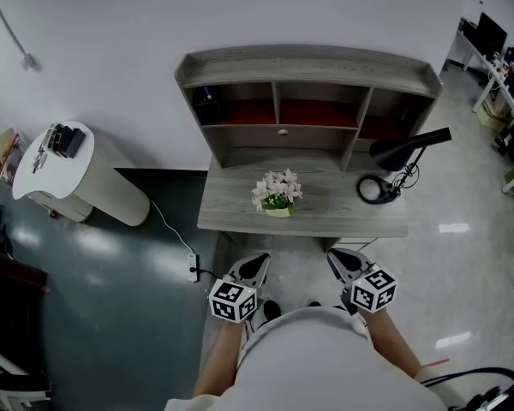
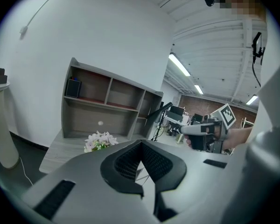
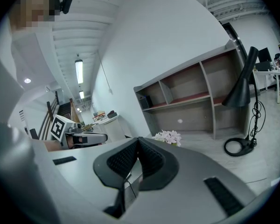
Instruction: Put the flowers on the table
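A small pot of pale pink and white flowers [image 1: 277,193] stands on the grey wooden desk [image 1: 343,217], near the middle of its front edge. The flowers [image 2: 99,141] also show in the left gripper view, and the same flowers [image 3: 168,136] in the right gripper view. My left gripper [image 1: 259,262] hangs short of the desk's front edge, close to my body, shut and empty. My right gripper [image 1: 338,258] is level with it on the right, also shut with nothing in it. In each gripper view the jaws meet at their tips: left gripper [image 2: 141,143], right gripper [image 3: 138,139].
A shelf hutch [image 1: 308,67] rises at the back of the desk. A black desk lamp [image 1: 403,157] with a ring base sits on the desk's right side. A white rounded cabinet [image 1: 77,174] stands to the left, and a power strip [image 1: 193,268] lies on the floor.
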Tool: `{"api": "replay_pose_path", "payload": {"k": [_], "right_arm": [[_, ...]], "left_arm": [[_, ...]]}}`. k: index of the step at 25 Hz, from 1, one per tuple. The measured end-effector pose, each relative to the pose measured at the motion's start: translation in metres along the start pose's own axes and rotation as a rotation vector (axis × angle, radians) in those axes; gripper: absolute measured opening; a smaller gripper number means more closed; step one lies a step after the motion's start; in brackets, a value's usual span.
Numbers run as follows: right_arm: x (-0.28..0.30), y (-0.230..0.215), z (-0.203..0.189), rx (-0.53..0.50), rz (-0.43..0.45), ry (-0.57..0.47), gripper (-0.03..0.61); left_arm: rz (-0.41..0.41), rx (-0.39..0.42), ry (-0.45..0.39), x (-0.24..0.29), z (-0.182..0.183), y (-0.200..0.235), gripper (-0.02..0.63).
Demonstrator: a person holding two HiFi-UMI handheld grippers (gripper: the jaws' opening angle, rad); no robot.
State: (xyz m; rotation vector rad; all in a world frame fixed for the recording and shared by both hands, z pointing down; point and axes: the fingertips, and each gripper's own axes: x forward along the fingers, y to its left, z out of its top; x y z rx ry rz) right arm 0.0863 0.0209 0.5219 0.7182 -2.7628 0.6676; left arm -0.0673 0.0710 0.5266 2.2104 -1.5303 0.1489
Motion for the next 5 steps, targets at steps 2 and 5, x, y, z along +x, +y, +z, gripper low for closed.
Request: {"api": "replay_pose_path", "payload": {"k": [2, 5], "right_arm": [[0.0001, -0.0015, 0.0017, -0.002, 0.001, -0.001, 0.018], [-0.0001, -0.0036, 0.0040, -0.003, -0.001, 0.000, 0.018]], "left_arm": [[-0.003, -0.001, -0.001, 0.0014, 0.0004, -0.0011, 0.009], [-0.005, 0.002, 0.006, 0.0028, 0.0005, -0.0016, 0.009]]}}
